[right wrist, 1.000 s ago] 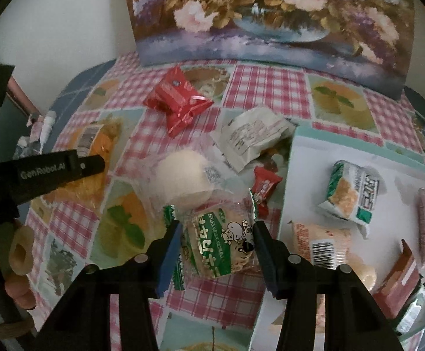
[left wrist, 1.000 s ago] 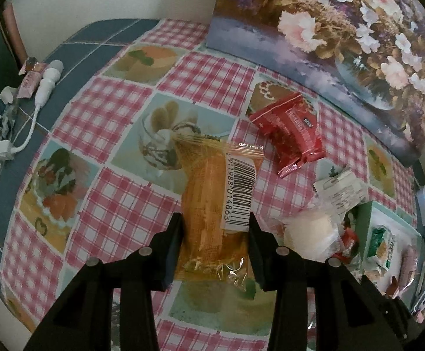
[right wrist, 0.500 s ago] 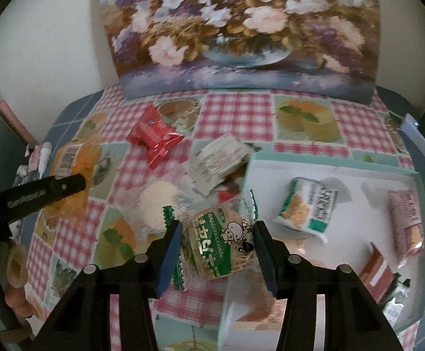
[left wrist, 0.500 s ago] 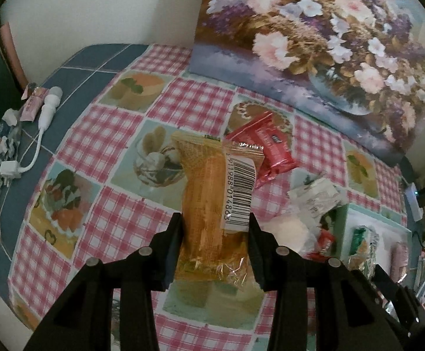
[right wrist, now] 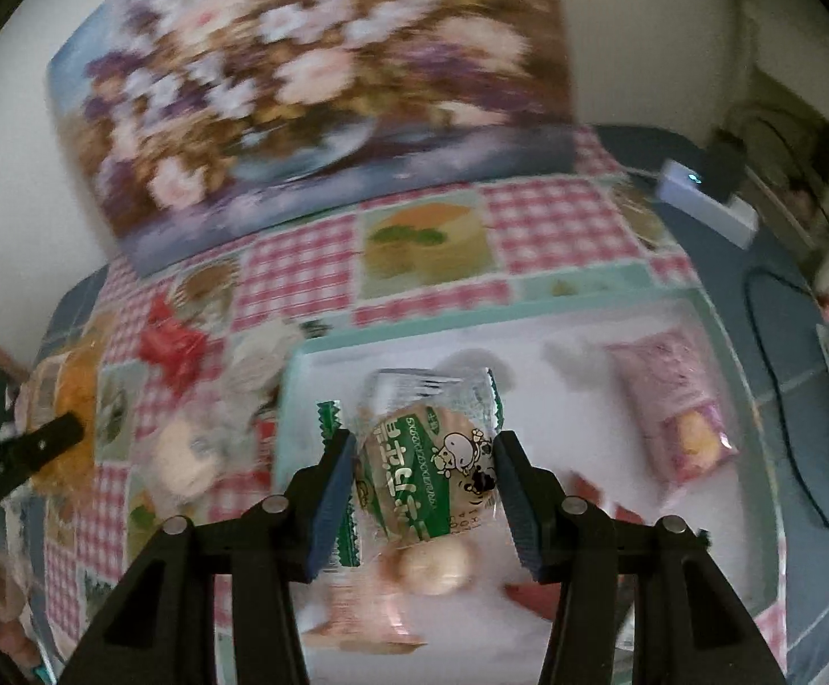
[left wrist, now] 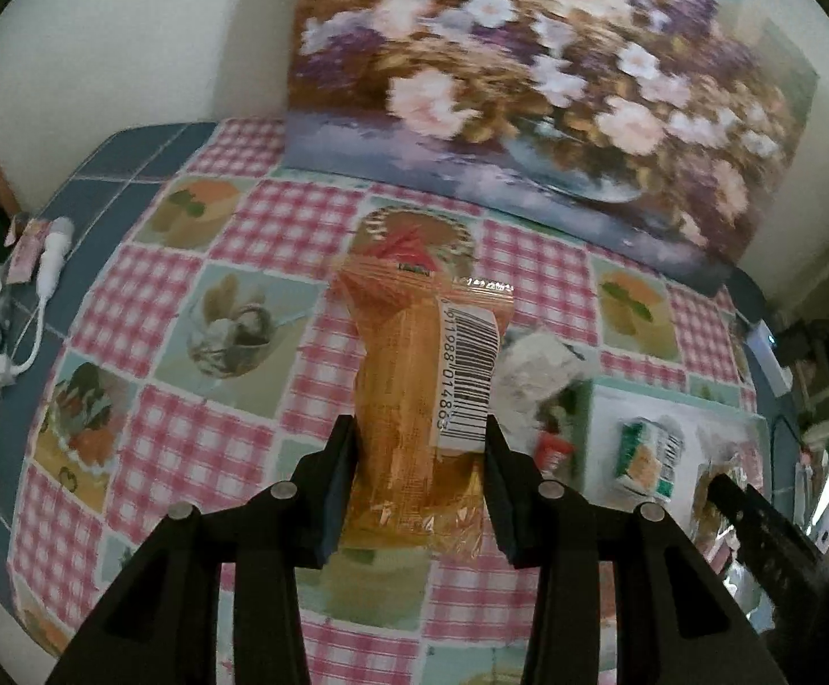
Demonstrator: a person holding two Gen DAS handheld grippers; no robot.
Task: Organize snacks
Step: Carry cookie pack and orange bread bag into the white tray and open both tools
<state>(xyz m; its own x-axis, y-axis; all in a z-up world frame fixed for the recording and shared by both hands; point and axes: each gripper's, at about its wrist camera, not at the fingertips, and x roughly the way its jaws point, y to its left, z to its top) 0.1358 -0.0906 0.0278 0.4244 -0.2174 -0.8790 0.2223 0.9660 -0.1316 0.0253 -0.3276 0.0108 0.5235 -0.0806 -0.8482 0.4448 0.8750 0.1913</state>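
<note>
left gripper (left wrist: 419, 459) clamps orange barcoded snack pack (left wrist: 414, 399) | right gripper (right wrist: 424, 471) clamps green-white cow-print snack (right wrist: 428, 468) | white tray (right wrist: 528, 331), checked tablecloth (left wrist: 197, 428)

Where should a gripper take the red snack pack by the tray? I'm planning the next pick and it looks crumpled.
Judging from the blurred right wrist view, grip the red snack pack across its pinched middle, coming from above; its ends flare, and the white packet crowds its tray side.
</note>
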